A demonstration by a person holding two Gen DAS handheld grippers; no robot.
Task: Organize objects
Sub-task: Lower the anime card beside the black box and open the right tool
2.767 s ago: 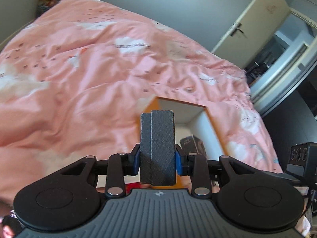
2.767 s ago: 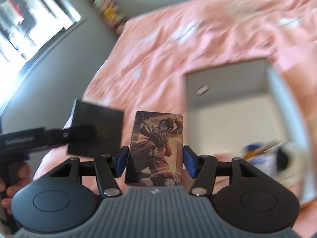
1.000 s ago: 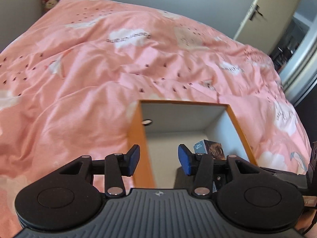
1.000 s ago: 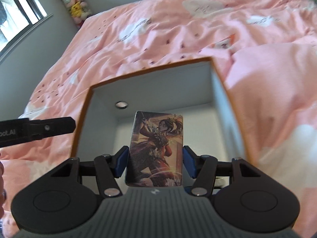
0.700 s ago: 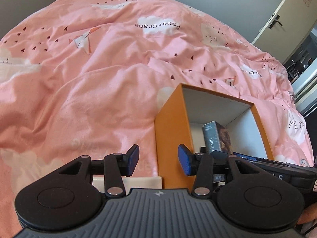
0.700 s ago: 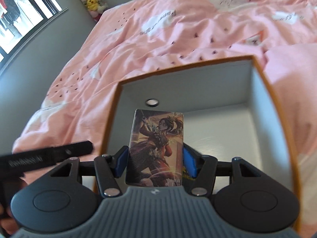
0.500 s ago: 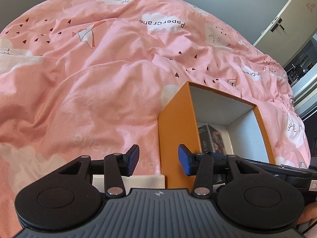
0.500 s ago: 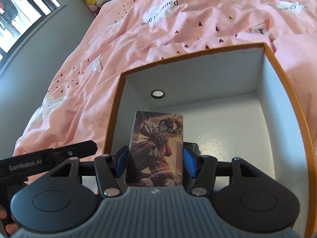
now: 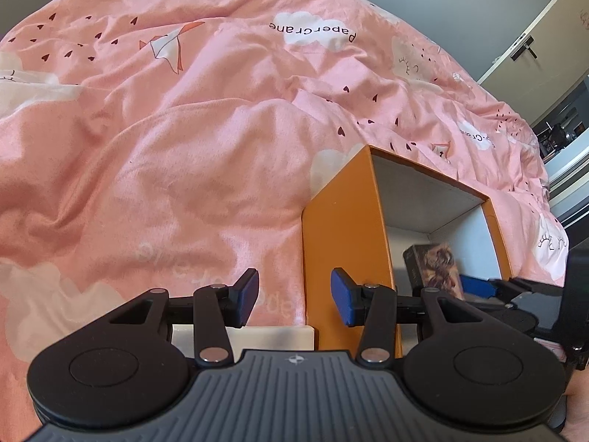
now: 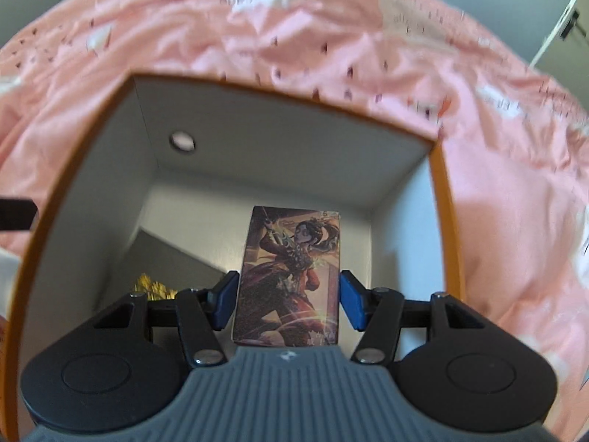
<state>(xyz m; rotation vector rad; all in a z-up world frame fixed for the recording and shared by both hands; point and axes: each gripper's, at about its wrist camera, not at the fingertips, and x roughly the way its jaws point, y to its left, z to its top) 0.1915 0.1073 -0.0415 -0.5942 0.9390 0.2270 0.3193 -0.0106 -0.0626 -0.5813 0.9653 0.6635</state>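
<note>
An orange box with a white inside point(image 9: 346, 235) sits on the pink bed. My left gripper point(image 9: 294, 300) is open and empty, just outside the box's left wall. My right gripper point(image 10: 289, 300) is inside the box point(image 10: 279, 147), with an illustrated card box point(image 10: 292, 276) standing between its pads; the pads look slightly apart from its sides. The card box also shows in the left wrist view point(image 9: 438, 270), inside the orange box, with the right gripper point(image 9: 515, 294) behind it. A dark box with gold print point(image 10: 158, 269) lies at the bottom left inside.
The pink duvet with cloud prints point(image 9: 184, 129) covers everything around the box. A white flat object point(image 9: 257, 337) lies under my left gripper. A door point(image 9: 533, 37) stands at the far right.
The left gripper let go of its dark box and drew back to the left of the orange box. The right gripper carried the card box down into the orange box, and its jaws have widened slightly.
</note>
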